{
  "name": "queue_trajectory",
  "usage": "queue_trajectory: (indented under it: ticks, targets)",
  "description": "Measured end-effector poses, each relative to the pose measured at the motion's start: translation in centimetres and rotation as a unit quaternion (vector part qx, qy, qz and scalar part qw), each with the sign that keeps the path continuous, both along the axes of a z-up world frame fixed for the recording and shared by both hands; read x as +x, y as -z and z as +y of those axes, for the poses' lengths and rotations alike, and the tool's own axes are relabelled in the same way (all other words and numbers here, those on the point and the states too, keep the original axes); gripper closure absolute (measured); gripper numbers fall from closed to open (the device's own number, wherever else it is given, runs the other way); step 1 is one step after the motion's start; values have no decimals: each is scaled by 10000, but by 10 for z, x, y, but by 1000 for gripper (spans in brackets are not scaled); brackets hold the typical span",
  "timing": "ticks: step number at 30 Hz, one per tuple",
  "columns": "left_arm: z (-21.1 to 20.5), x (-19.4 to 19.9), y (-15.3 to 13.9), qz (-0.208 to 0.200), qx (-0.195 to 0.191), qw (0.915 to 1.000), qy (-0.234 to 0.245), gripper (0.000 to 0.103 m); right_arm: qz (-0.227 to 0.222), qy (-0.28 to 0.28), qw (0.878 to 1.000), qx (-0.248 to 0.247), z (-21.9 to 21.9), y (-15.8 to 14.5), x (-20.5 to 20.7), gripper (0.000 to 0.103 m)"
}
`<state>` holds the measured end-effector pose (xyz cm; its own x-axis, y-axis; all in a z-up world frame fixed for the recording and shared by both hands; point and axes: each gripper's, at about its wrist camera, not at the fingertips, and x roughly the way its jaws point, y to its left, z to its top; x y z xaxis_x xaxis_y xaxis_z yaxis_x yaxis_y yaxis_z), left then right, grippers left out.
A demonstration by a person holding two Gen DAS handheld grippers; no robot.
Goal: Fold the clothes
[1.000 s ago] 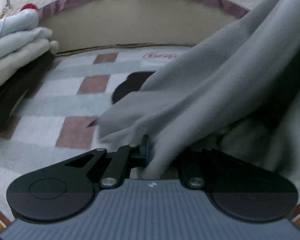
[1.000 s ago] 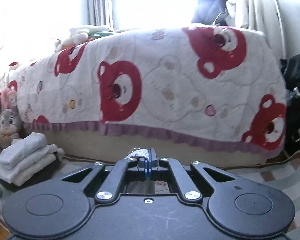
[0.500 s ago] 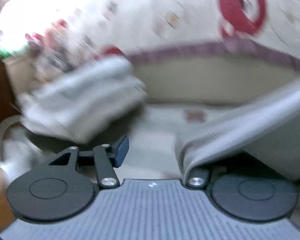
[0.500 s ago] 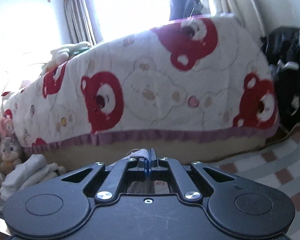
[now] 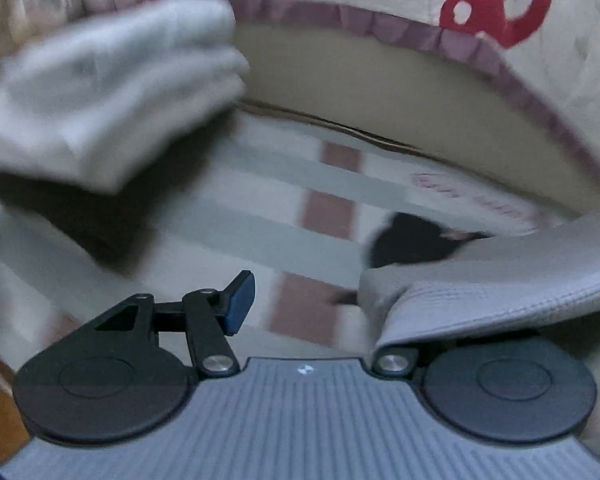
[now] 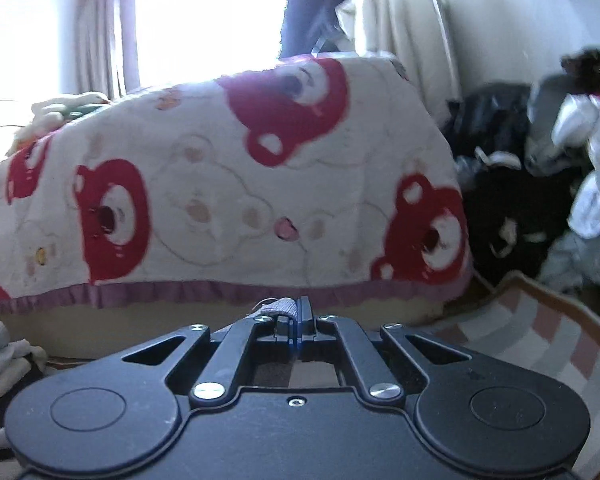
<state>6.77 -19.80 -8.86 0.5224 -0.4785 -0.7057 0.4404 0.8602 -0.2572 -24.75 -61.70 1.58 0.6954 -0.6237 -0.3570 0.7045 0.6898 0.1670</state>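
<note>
A grey knit garment lies draped over the right finger of my left gripper, whose jaws stand wide apart; the left fingertip with its blue pad is bare. The cloth stretches away to the right above the checked rug. My right gripper is shut on a small corner of the grey garment, held up facing the bed. The rest of the cloth is hidden below the right wrist view.
A stack of folded pale clothes sits at the left on a dark base; it also shows in the right wrist view. A bed with a red bear quilt stands ahead. A heap of clothes and bags lies at the right.
My left gripper has opened and let go of the grey garment, which now only hangs over its right finger. Both views have swung; the right gripper stays shut on its corner.
</note>
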Motion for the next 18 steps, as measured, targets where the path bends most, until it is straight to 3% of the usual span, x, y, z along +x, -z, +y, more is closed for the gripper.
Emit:
queue_trajectory:
  ticks: [2,3,6,9,11,12,13,16,18]
  targets:
    - [1,-4,-2,6,-148,9999,33,60,154,75,9998,64,-5,12,-2,103]
    - [-1,-7,-5,-94,-142,9998,64,75,242,100,9996,84,-6,18,-3,103]
    - [-1,-14,-27,-549,-210,9983,-26,87,436,86,9987,236,-12,37,-6,103]
    - [1,-16,-49,-951,-341,9948,-133,89,420,52,9981,445,-18,48,-12,103]
    - [-1,-21,-57,-1218,-329,9919,-120,84,370,69,9981,485,-19,52,-17,103]
    - [-2,-23,-61,-1351,-322,9902,-114,75,381,103,9982,443,-17,53,-18,103]
    - [-4,-22,-55,-1213,-233,9923,-47,70,392,138,9983,401,-16,55,-20,103]
    - [-14,-13,-22,-432,146,9987,234,70,498,249,9979,339,-14,66,-30,103]
    - [-9,-20,13,229,178,9995,93,72,603,273,9967,466,-13,82,-38,103]
